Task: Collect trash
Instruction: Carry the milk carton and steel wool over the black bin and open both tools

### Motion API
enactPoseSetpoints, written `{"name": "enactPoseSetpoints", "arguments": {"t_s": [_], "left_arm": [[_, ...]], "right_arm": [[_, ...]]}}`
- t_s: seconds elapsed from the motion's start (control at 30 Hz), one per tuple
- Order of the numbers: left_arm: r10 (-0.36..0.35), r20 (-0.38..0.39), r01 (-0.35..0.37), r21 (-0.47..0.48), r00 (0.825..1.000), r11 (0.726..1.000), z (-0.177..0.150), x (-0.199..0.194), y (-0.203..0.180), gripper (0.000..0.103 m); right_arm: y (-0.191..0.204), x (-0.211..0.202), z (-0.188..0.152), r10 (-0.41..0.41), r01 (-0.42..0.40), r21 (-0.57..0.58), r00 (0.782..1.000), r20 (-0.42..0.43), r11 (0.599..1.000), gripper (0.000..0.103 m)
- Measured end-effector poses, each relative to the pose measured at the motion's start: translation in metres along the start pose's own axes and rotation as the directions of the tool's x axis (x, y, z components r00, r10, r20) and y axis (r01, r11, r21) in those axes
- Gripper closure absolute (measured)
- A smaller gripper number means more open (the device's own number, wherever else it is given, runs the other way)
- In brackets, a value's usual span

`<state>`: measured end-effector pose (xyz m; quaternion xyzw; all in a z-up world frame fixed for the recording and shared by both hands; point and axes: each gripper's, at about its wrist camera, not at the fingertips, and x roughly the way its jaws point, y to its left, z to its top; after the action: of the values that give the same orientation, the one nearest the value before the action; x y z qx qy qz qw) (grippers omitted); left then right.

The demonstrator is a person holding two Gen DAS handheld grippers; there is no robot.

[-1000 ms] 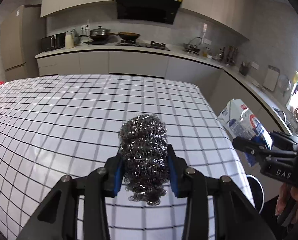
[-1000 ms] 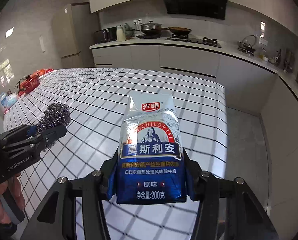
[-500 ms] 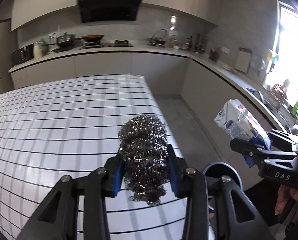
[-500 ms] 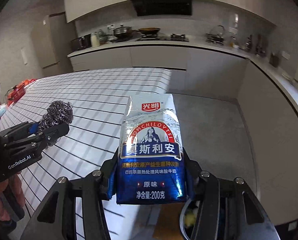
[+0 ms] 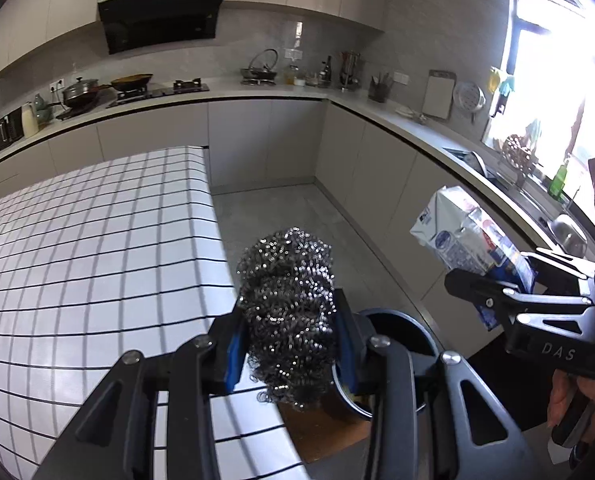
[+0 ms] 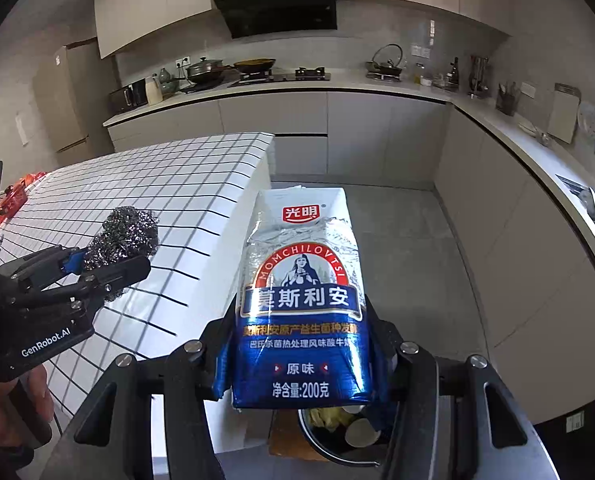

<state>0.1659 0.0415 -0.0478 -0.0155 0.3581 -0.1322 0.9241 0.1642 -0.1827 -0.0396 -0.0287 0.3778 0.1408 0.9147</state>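
Now a steel scourer [image 5: 287, 312] and a yogurt carton [image 6: 303, 304] are being carried, clamped in the left gripper [image 5: 289, 344] and right gripper [image 6: 303, 360], toward the bin [image 5: 393, 322]; release above it is being called for next.

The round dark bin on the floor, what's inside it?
In the round dark bin, below the blue and silver milk carton, lie yellowish scraps and a pale round cup or lid. The carton hides the rest.

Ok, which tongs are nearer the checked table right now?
Left. The left tongs, clamping the steel scourer, hang at the checked table's edge. The right tongs, clamping the milk carton, are out past it, above the trash bin.
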Motion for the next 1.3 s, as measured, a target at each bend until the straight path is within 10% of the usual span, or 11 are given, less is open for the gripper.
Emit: {"name": "enactPoseSetpoints", "arguments": {"t_s": [0.77,1.3], "left_arm": [[-0.038,-0.1,0.037,-0.008,0.994,0.999,-0.036,0.066,-0.104,0.064],[-0.03,-0.241,0.023,-0.035,0.97,0.999,-0.086,0.127,-0.131,0.064]], "right_arm": [[-0.107,0.014,-0.067,-0.035,0.035,-0.004,0.993,-0.113,0.999,0.049],[-0.141,0.077,-0.117,0.056,-0.083,-0.098,0.967,-0.249,0.992,0.049]]}}
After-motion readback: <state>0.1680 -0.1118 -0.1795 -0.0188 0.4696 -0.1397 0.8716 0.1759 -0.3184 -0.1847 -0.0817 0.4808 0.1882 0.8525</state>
